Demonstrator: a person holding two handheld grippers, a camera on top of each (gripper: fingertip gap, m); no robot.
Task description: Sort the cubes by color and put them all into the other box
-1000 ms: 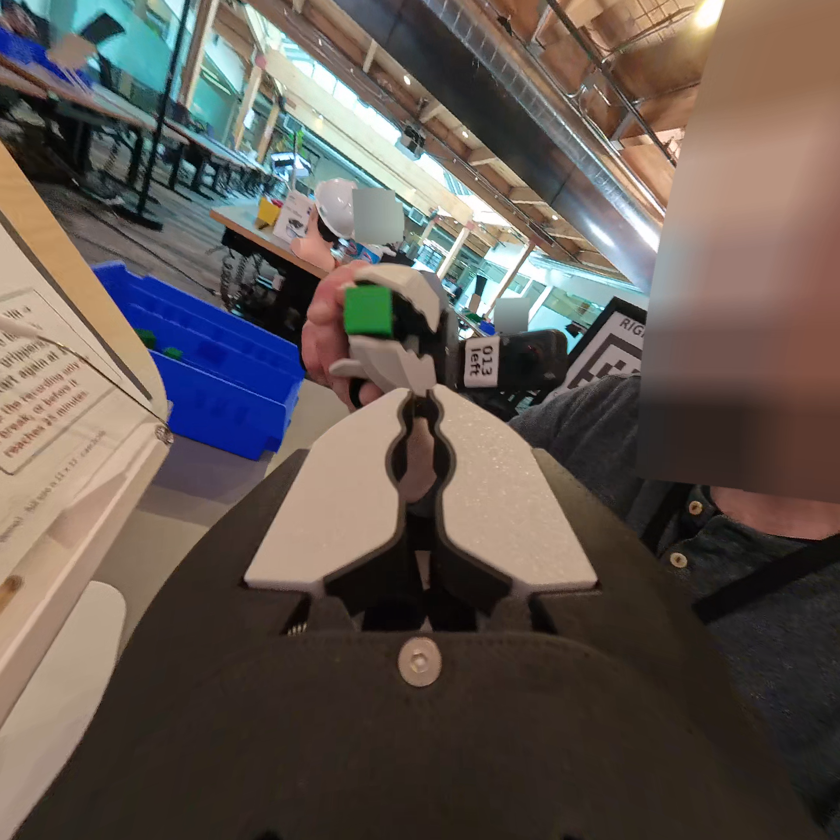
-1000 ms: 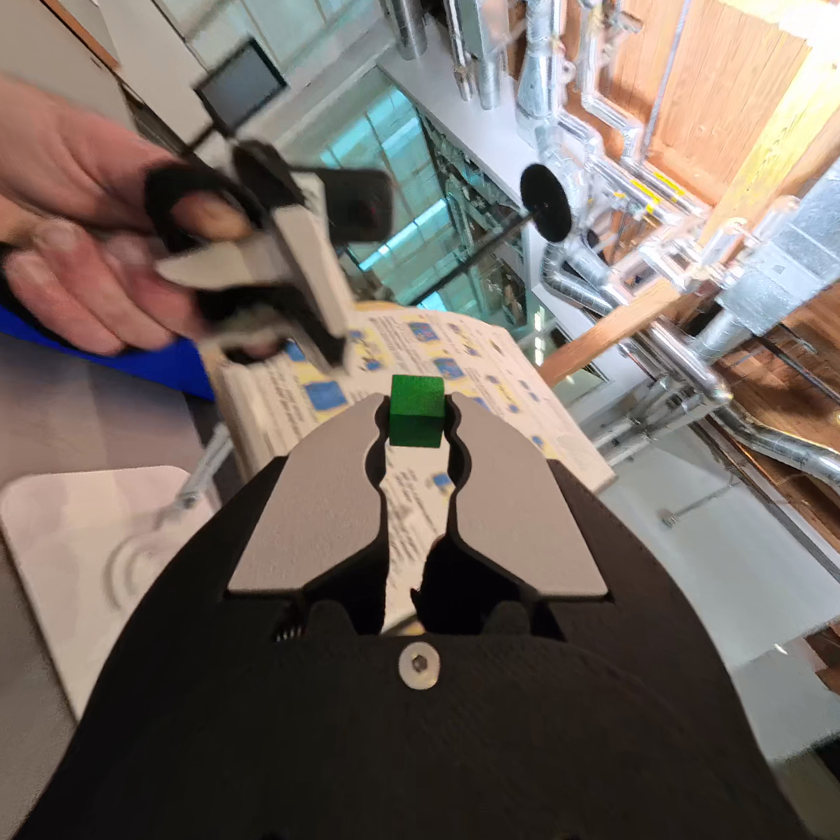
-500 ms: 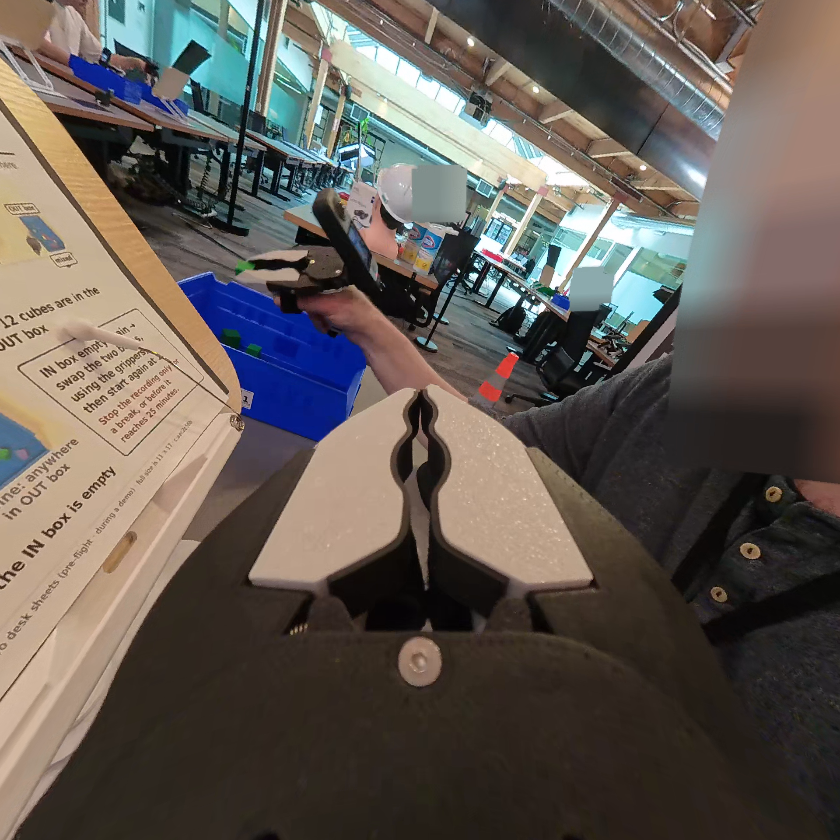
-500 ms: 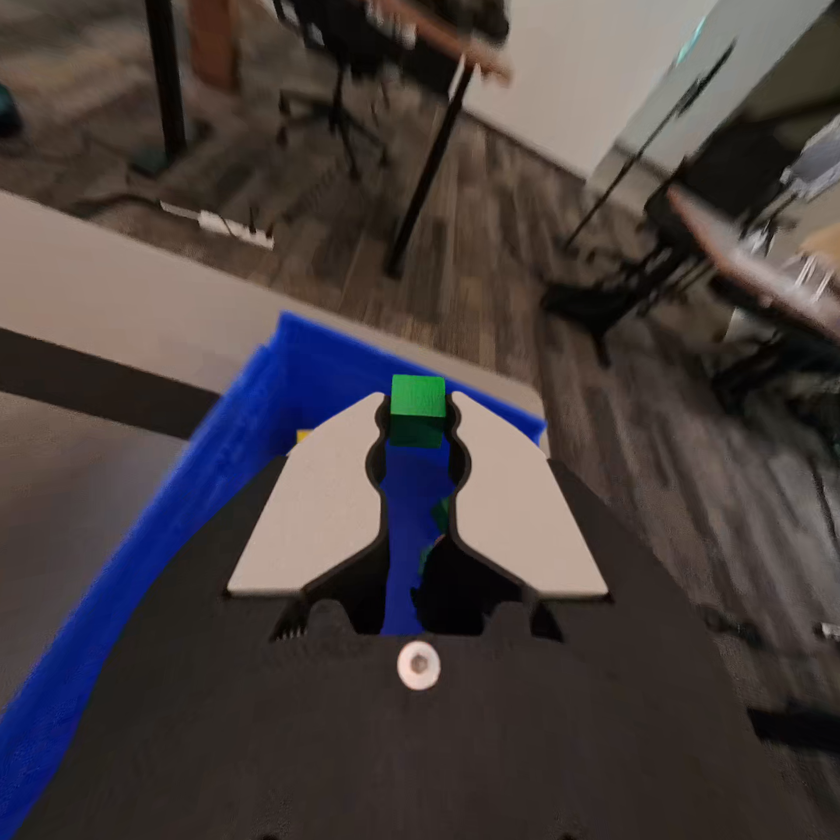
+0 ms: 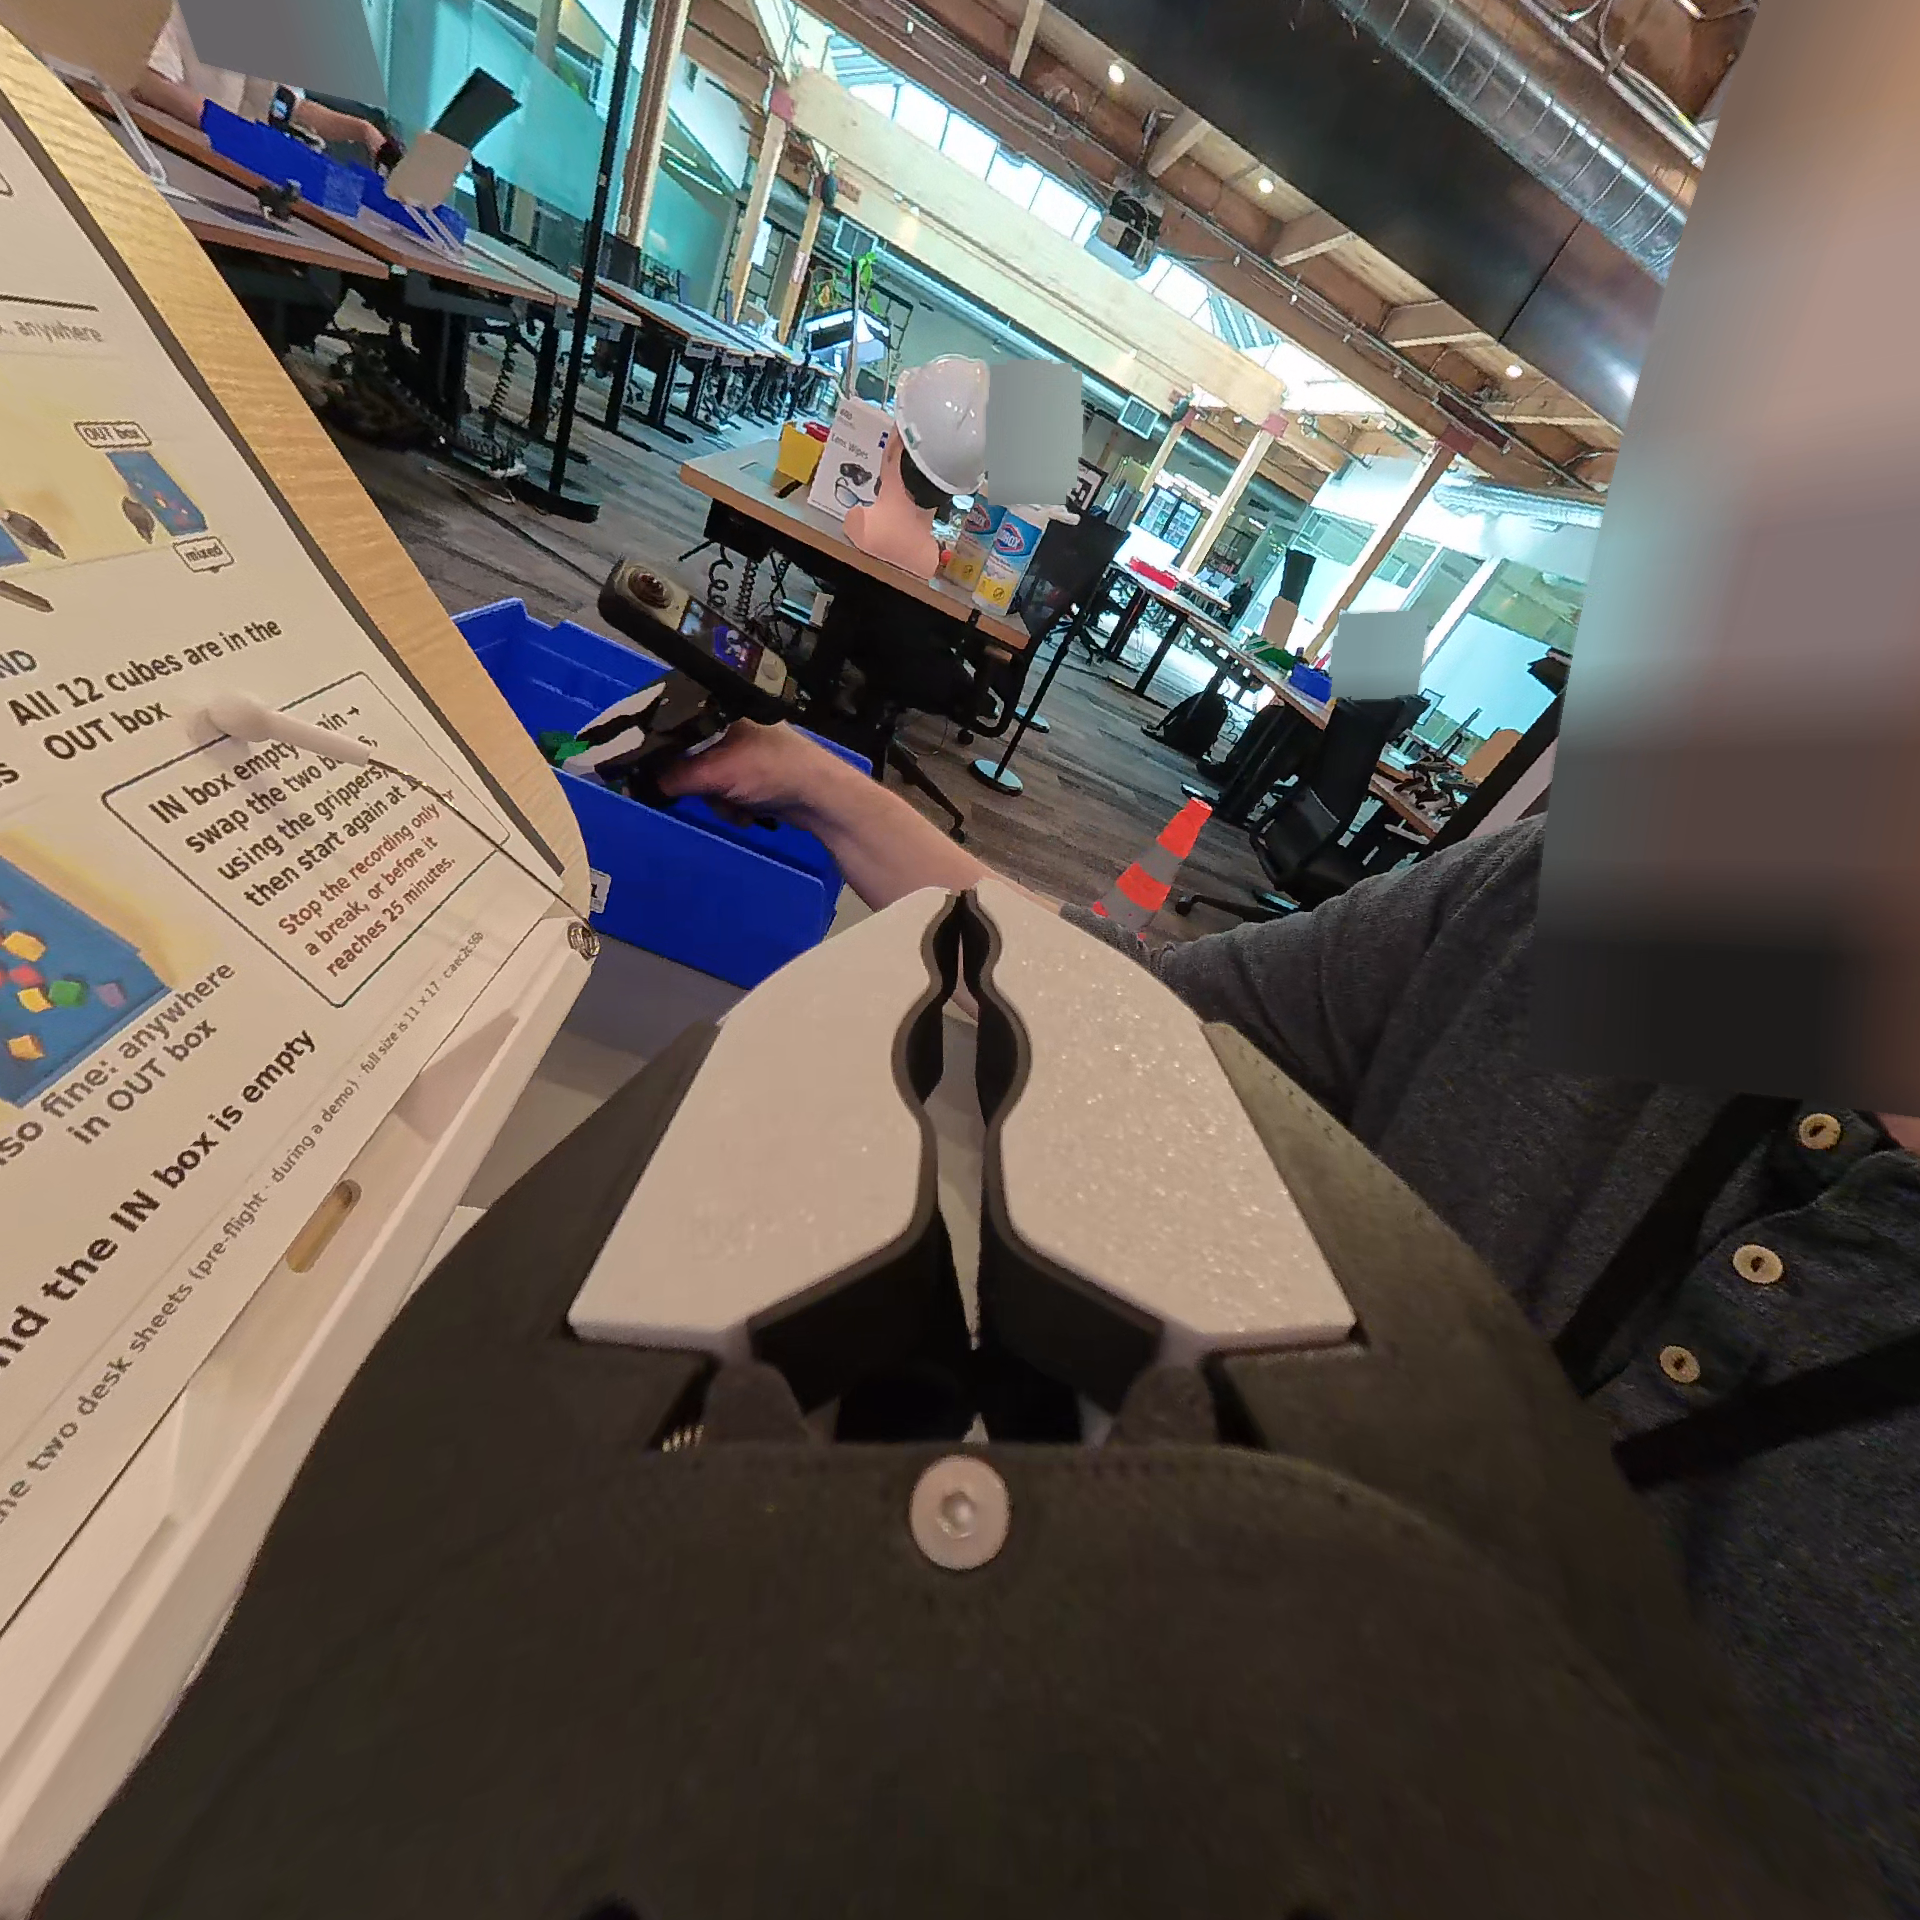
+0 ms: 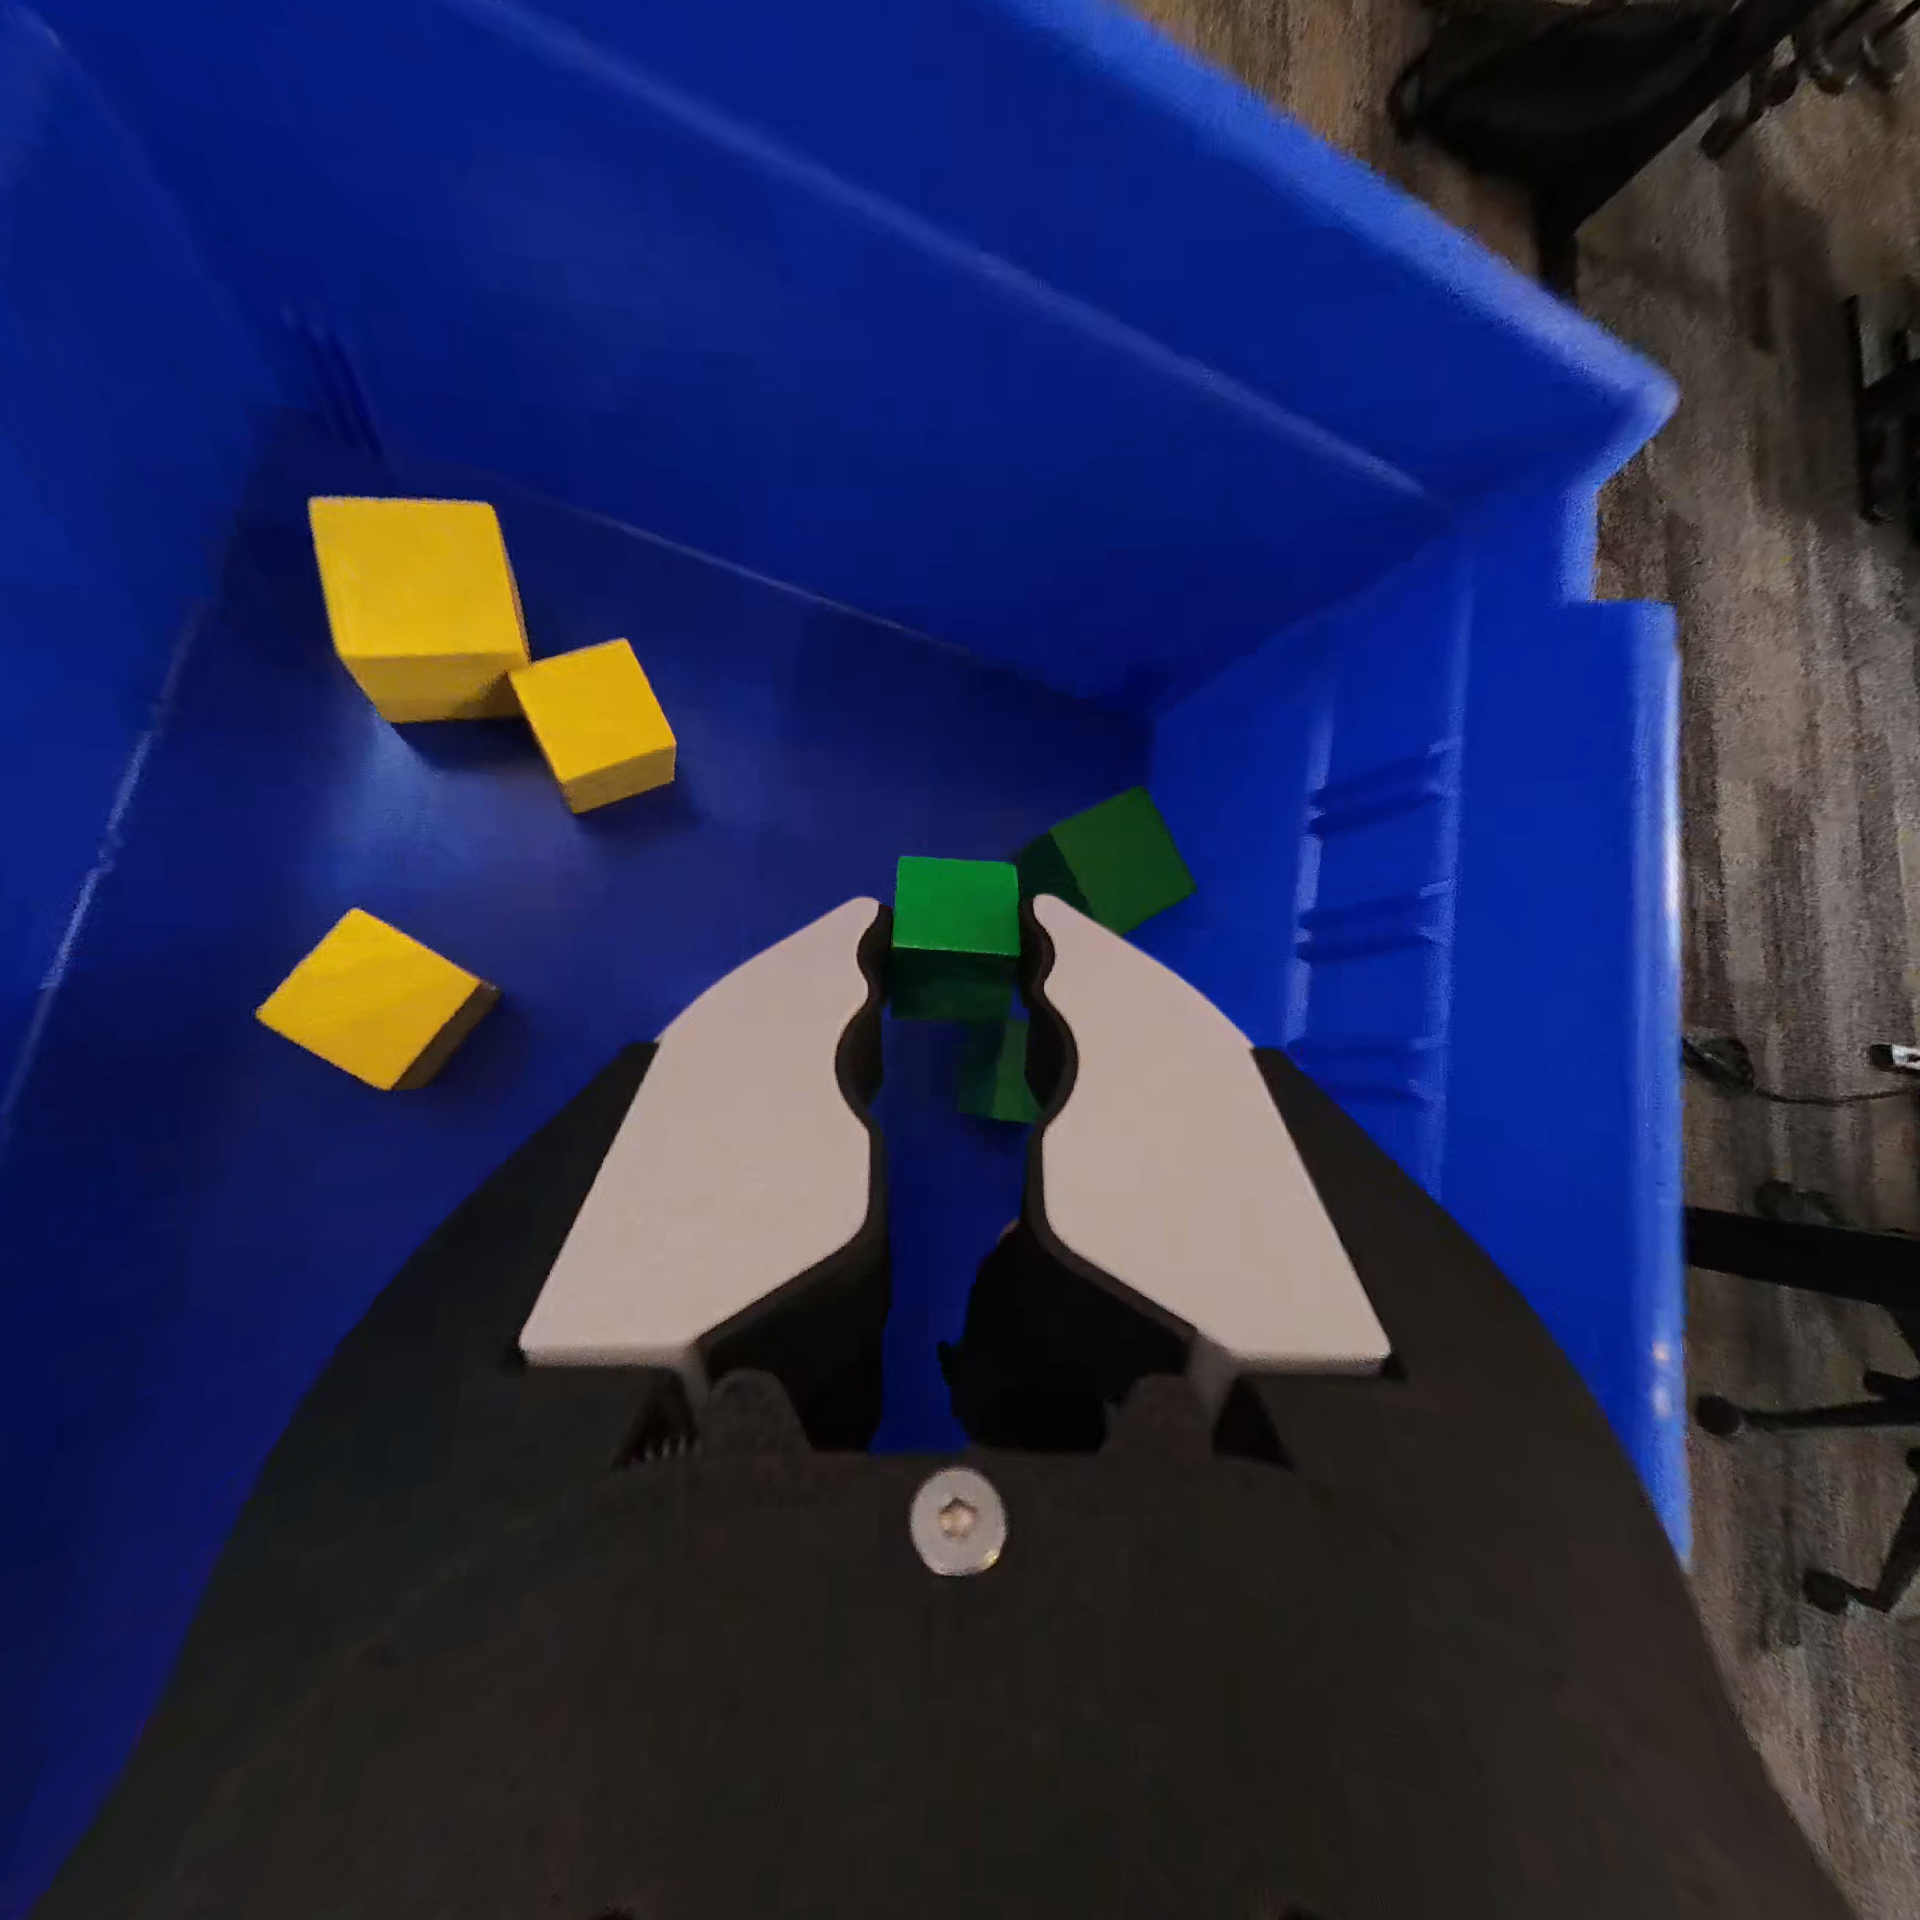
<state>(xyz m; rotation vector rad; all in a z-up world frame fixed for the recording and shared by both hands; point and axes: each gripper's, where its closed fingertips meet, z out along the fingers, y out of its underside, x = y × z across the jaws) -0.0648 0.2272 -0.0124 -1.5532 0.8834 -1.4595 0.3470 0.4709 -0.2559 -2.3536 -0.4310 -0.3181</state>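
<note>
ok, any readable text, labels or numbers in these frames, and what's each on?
Instruction sheet, left: printed text and diagrams; wording not transcribed.
White box and canisters, far table: labels too small to read.
Blue box: small sticker, unreadable.
Right wrist view: no writing.

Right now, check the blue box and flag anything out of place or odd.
Nothing stands out. In the blue box, three yellow cubes lie together on the left and two green cubes on the right. The right claw holds a third green cube over the green side, so the colors stay apart.
</note>
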